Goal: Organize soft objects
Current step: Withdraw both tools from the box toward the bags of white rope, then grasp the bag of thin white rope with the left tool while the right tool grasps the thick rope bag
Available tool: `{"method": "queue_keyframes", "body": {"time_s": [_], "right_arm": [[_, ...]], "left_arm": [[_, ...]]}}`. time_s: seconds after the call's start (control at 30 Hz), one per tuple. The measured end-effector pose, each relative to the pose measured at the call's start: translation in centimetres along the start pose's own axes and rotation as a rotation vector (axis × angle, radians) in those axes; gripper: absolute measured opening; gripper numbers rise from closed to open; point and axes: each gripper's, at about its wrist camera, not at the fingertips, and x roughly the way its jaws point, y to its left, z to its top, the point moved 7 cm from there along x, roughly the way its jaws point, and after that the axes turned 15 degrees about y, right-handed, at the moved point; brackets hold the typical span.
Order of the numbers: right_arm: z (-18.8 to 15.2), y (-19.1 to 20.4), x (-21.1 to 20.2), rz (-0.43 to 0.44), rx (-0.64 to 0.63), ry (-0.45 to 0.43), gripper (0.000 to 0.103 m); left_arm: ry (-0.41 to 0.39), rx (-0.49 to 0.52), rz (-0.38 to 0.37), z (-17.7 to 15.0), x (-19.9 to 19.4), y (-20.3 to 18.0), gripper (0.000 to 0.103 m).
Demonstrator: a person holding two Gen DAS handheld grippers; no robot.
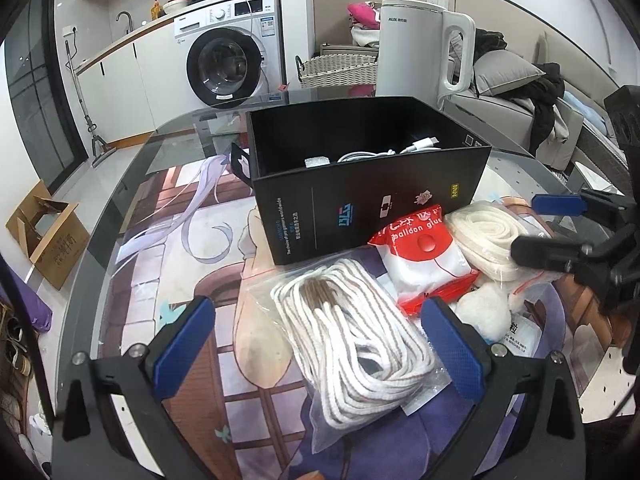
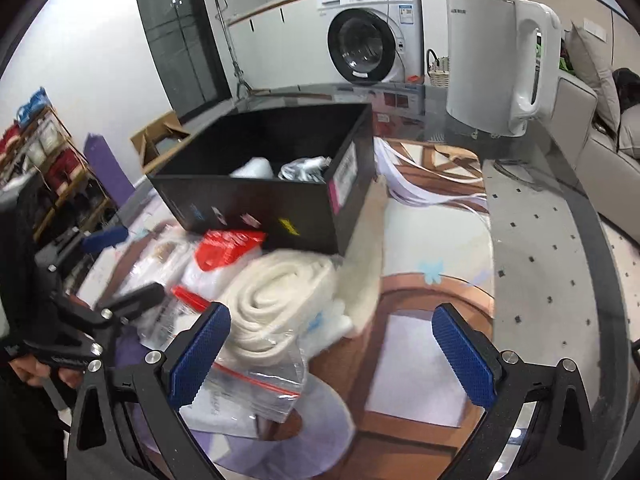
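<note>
Bagged white rope [image 1: 352, 344] lies on the table between the wide-open, empty left gripper [image 1: 320, 344], before the black box [image 1: 360, 184]; it looks light, soft, with slippery plastic, so grip mid-coil. Right gripper [image 2: 332, 352] is open, empty.

I'm working in a lived-in home, an open room that joins laundry, kitchen and lounge. A washing machine [image 1: 230, 66] sits under a counter with a sink tap [image 1: 125, 19], and a grey sofa [image 1: 520, 108] strewn with clothes stands behind the table's electric kettle [image 1: 420, 48].
</note>
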Motion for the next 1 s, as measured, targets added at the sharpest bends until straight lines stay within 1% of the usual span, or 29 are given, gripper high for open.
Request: {"method": "queue_keyframes", "body": {"time_s": [0.07,0.17,0.27,0.33,0.43,0.53,0.7,0.87,1.0], "right_arm": [[0.1,1.3,0.2,0.016,-0.027,-0.009,0.102],[0.2,3.1,0.8,0.028,-0.055,0.0,0.102],[0.1,3.6,1.7,-0.034,-0.091,0.02,0.102],[0.1,2.9,1.9,-0.021,-0.064,0.033,0.102],[0.0,1.6,1.6,-0.038,-0.043,0.046,0.102],[-0.3,0.0,1.6,-0.074,-0.027,0.063,0.102],[-0.4,-2.1,1.7,-0.083,0.007,0.069,0.102],[-0.4,-2.5,1.9,-0.057,0.014,0.06,0.102],[-0.3,-2.8,2.2,-0.011,0.042,0.056,0.102]], "left_arm": [[0.004,0.002,-0.003,0.0,0.1,0.0,0.103],[0.01,0.011,-0.003,0.0,0.3,-0.2,0.103],[0.014,0.015,0.003,-0.1,0.3,-0.1,0.103],[0.015,0.013,-0.004,-0.1,0.3,-0.1,0.103],[0.021,0.015,-0.003,-0.2,0.5,0.0,0.103],[0.024,0.012,-0.006,-0.2,0.5,0.0,0.103],[0.031,0.006,-0.006,-0.2,0.6,-0.1,0.103],[0.041,-0.009,-0.02,-0.3,1.0,0.2,0.103],[0.059,-0.04,-0.057,-0.3,1.4,0.5,0.103]]}}
